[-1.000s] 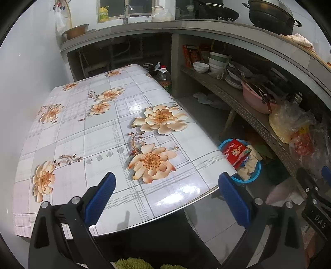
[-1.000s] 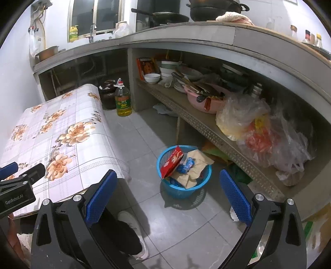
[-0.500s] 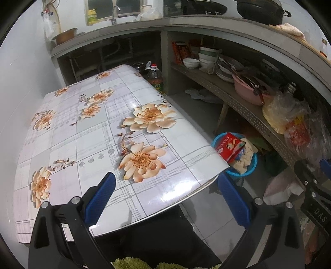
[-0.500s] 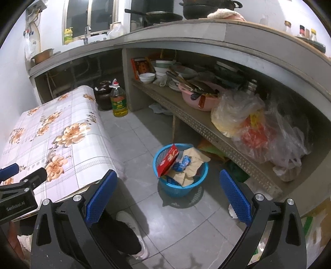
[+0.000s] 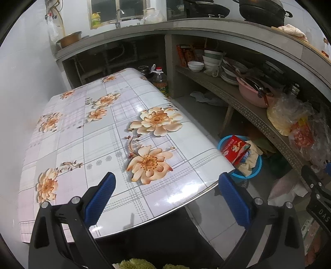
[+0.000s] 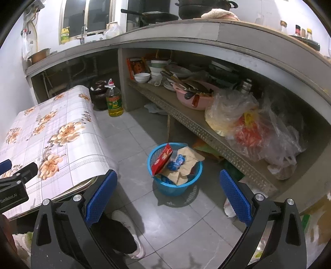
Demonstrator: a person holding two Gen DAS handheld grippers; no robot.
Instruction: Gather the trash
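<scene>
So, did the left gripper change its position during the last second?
Yes. In the left wrist view the oil bottle and the blue basket sit slightly left of where they were, so the open left gripper has turned a little to the right.

We see a grey-tiled floor (image 6: 132, 132) beside a worktop with a glossy floral covering (image 5: 99, 134). A long grey concrete counter (image 6: 165, 41) runs under a dark window (image 6: 76, 18), against white walls (image 5: 20, 72).

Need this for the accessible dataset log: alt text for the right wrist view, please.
The open, empty right gripper points down at a blue basket on the grey tile floor, holding a red packet, brown paper and a crumpled blue wrapper. A floral-clothed table stands left; a cluttered shelf runs right.
</scene>
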